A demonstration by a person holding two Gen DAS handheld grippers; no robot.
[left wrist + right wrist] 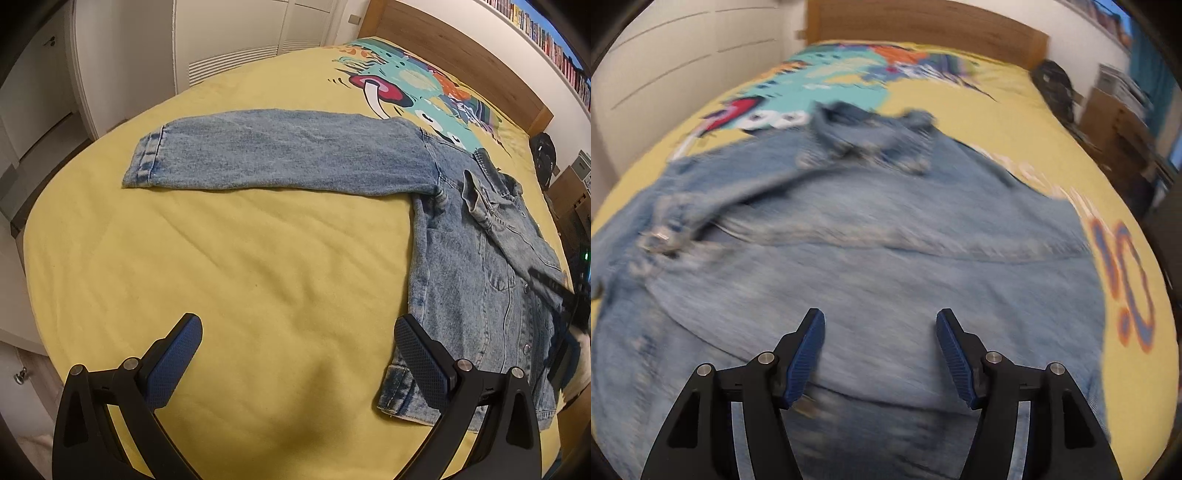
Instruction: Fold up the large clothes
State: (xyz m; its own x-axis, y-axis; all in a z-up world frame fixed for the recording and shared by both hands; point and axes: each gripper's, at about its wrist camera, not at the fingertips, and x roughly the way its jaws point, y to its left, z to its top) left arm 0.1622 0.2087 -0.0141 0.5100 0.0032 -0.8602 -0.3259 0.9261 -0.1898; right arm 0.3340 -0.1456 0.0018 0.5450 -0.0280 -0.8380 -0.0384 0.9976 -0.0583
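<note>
A denim jacket (476, 280) lies flat on a bed with a yellow cover (229, 266) that carries a bright cartoon print (413, 88) toward the wooden headboard (454, 48). In the left wrist view one sleeve (280, 151) stretches straight out across the yellow cloth, its cuff (147, 158) at the far left end, while the body of the jacket sits at the right with the collar (487, 195) rumpled above it.

The left tongs (297, 347) hang above bare cover, their blue pads set wide apart with nothing between them; the right-hand pad stands just over the jacket's bottom corner, and whether it touches the cloth cannot be told.

The right wrist view is blurred. There the jacket (886, 236) fills most of the picture, collar (871, 136) toward the headboard (923, 22) and its other sleeve (713, 192) folded across the chest. The right tongs (881, 350) hover over the lower part of the jacket, partly open, gripping nothing. In the left wrist view, they (554, 295) show as a dark smear at the right edge.

White cupboard doors (251, 33) stand beside the bed.
</note>
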